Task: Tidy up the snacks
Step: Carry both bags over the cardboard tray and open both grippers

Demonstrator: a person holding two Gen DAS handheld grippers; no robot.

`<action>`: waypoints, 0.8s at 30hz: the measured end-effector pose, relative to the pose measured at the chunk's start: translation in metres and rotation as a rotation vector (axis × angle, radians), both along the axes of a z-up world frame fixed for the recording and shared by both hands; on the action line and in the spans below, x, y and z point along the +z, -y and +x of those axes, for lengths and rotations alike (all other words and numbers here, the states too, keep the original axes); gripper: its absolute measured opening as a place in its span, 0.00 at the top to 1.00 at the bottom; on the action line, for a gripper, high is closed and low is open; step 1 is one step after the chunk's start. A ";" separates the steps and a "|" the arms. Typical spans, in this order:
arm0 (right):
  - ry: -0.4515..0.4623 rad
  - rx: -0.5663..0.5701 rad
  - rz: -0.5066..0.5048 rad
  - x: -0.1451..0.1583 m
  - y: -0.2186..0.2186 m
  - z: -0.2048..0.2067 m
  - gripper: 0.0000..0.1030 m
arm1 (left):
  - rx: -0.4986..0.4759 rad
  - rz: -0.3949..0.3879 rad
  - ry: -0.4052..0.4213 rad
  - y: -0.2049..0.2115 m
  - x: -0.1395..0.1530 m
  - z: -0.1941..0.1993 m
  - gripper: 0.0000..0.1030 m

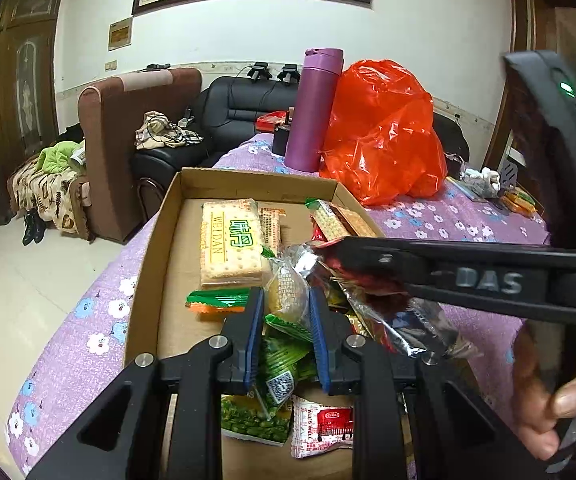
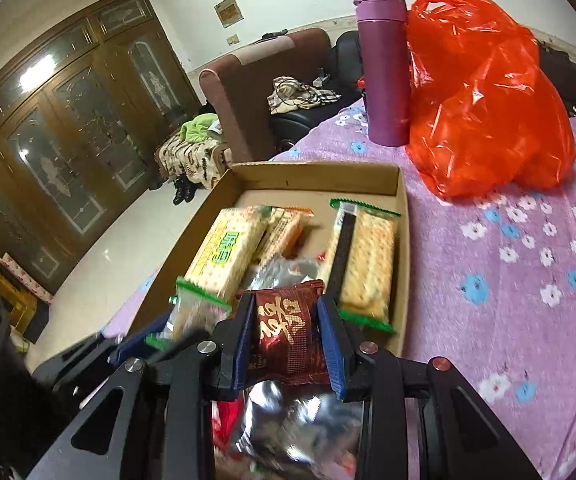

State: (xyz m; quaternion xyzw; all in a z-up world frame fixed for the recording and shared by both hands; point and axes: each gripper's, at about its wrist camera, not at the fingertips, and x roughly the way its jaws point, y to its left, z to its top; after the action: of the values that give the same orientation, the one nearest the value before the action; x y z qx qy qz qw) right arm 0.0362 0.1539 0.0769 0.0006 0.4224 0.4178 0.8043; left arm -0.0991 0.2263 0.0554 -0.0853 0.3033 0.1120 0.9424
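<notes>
Looking along the left gripper point(image 1: 286, 312), its blue pads are closed on a small clear-and-green cracker packet point(image 1: 285, 294) held upright between them, above the near part of a shallow cardboard box point(image 1: 149, 264). The box sits on a counter covered with a purple flowered cloth point(image 1: 448, 216). Inside it lies a large yellow cracker pack point(image 1: 227, 240) toward the far left, a thinner orange-edged pack point(image 1: 271, 222) just beside it, and another cracker pack point(image 1: 340, 220) near the right wall. A green pea packet point(image 1: 253, 420) and a white-and-red sachet point(image 1: 322, 426) lie at the near end, below the gripper. The right gripper point(image 1: 344, 254) reaches in from the right edge, its black fingers clamped on a crinkled red-and-silver wrapper point(image 1: 372, 280) just beside the left gripper's packet. A hand point(image 1: 548, 400) shows at the lower right. Behind the box stand a purple flask point(image 1: 316, 112) and an orange plastic bag point(image 1: 384, 132), touching each other.

From the right wrist, the right gripper point(image 2: 285, 340) is narrowed onto a dark red snack packet point(image 2: 288, 336), both pads pressing its sides, over the near end of the cardboard box point(image 2: 404, 248). Blurred silver wrappers point(image 2: 292, 420) lie beneath. The left gripper point(image 2: 143, 340) appears at lower left, blurred, with the green-edged packet point(image 2: 195, 308) at its tips. The yellow cracker pack point(image 2: 227, 248) and another cracker pack point(image 2: 368, 260) lie farther in the box, the purple flask point(image 2: 384, 76) and orange bag point(image 2: 488, 96) beyond.
</notes>
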 end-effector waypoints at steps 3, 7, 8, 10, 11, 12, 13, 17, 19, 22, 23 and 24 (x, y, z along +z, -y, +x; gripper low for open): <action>0.007 0.005 -0.012 -0.008 -0.009 -0.002 0.66 | -0.008 0.021 -0.007 0.003 -0.001 0.001 0.78; 0.001 0.015 0.004 -0.015 -0.014 -0.002 0.66 | -0.008 0.028 -0.010 0.004 -0.001 0.001 0.78; 0.002 0.018 0.006 -0.017 -0.014 -0.002 0.65 | -0.006 0.029 -0.011 0.004 -0.001 0.001 0.78; -0.004 0.021 0.015 -0.018 -0.013 -0.002 0.65 | -0.002 0.035 -0.013 0.004 -0.001 0.001 0.78; -0.009 0.021 0.019 -0.018 -0.012 0.000 0.65 | -0.003 0.037 -0.013 0.004 -0.001 0.000 0.78; -0.013 0.022 0.021 -0.019 -0.012 0.000 0.65 | -0.003 0.038 -0.014 0.004 -0.001 0.001 0.78; -0.016 0.022 0.023 -0.020 -0.012 0.001 0.64 | 0.000 0.039 -0.014 0.004 -0.001 0.001 0.78; -0.023 0.021 0.021 -0.020 -0.013 0.002 0.62 | 0.015 0.046 -0.018 0.004 -0.001 0.000 0.78; -0.021 0.019 0.019 -0.021 -0.013 0.003 0.62 | 0.020 0.051 -0.018 0.004 0.000 0.001 0.78; -0.023 0.016 0.021 -0.020 -0.014 0.002 0.62 | 0.025 0.056 -0.019 0.004 0.000 0.001 0.78; -0.025 0.016 0.023 -0.019 -0.014 0.002 0.62 | 0.026 0.057 -0.019 0.004 0.000 0.001 0.78; -0.026 0.015 0.024 -0.019 -0.013 0.002 0.62 | 0.027 0.056 -0.019 0.004 0.000 0.001 0.78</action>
State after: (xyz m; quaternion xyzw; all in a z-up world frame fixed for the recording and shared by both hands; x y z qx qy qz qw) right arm 0.0377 0.1671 0.0581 0.0124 0.4278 0.4289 0.7955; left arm -0.0986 0.2220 0.0554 -0.0617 0.3077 0.1340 0.9400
